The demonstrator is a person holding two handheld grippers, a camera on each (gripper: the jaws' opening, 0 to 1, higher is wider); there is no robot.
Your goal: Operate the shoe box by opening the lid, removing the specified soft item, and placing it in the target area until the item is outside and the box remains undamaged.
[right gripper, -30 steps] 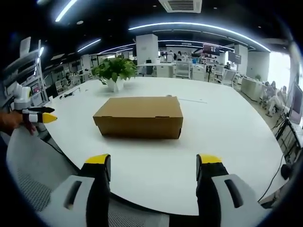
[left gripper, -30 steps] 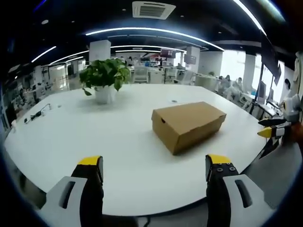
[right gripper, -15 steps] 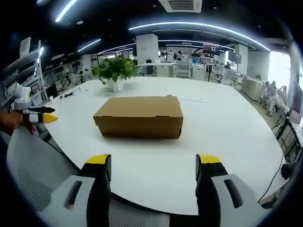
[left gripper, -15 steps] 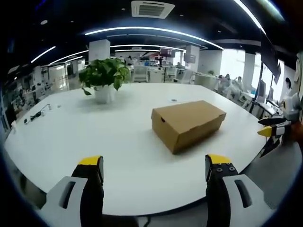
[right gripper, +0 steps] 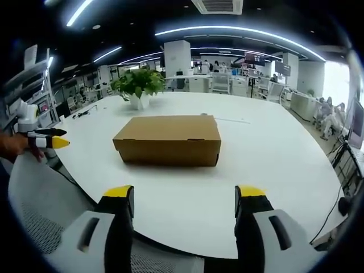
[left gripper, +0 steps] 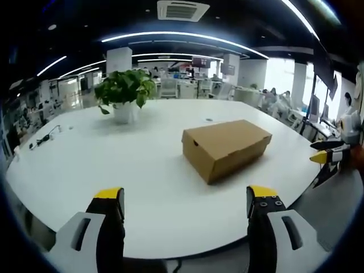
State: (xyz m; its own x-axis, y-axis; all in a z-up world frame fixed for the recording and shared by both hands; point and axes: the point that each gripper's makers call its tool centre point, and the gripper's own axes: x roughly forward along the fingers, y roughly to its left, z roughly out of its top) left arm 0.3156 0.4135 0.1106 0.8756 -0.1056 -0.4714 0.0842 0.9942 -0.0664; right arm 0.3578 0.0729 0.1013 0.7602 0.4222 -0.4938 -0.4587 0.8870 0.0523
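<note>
A brown cardboard shoe box (left gripper: 226, 148) with its lid down lies on the round white table (left gripper: 85, 165); the right gripper view has the same shoe box (right gripper: 168, 139) broadside on the table (right gripper: 267, 153). My left gripper (left gripper: 185, 202) is open, held back from the table's near edge, well short of the box. My right gripper (right gripper: 185, 200) is open too, at the table's edge in front of the box. The right gripper's yellow tips (left gripper: 325, 157) enter the left gripper view from the right. The left gripper's tips (right gripper: 50, 141) enter the right gripper view from the left, held by a hand.
A potted green plant (left gripper: 125, 94) in a white pot stands on the far side of the table, left of the box; it is also behind the box as the plant (right gripper: 138, 85). A white mesh chair (right gripper: 40, 210) is low left. Office desks fill the background.
</note>
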